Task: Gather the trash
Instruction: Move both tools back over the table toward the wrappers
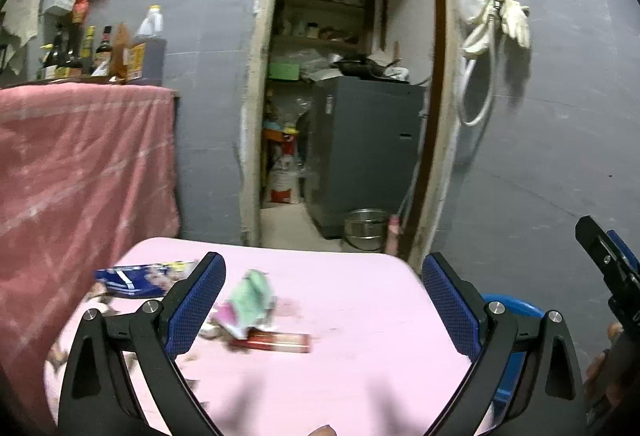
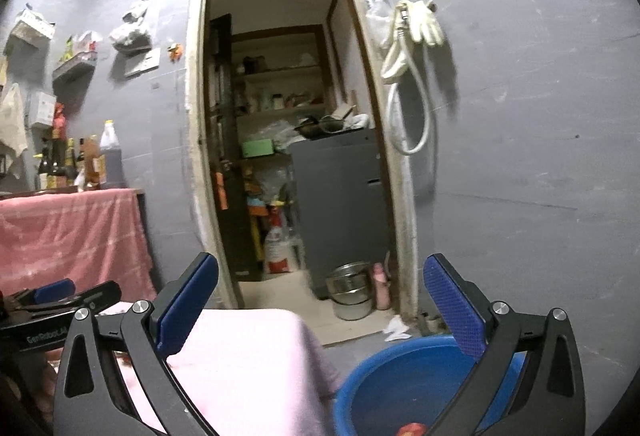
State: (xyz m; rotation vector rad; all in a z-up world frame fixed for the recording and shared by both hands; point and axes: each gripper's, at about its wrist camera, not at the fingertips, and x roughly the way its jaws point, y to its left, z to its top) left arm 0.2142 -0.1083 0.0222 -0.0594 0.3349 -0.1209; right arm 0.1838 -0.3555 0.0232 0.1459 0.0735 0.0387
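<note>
Both tools are hanging wide open and empty, the left tool (image 1: pixel 322 296) facing the wrappers (image 1: pixel 250 302) on the pink desk (image 1: pixel 360 316), so it's wanting a square, low approach, the right tool (image 2: pixel 320 300) over the blue bucket (image 2: pixel 400 376).

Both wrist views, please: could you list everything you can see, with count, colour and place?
table: one, pink cover, directly ahead
wrappers: several, on the table; a blue packet far left, a green-and-pink one at the middle, a red one beside it
basin: one, blue, right of the table, something red inside
pink cloth: one, draped over a counter at left
bottles: several, dark and clear, on that counter
doorway: one, centre, opening onto shelves
grey cabinet: one, inside the doorway
steel pot: one, on the floor by the cabinet
gloves and hose: pale, hung on the wall at right
left hand-held gripper: black, blue pads, open
right hand-held gripper: same, open
</note>
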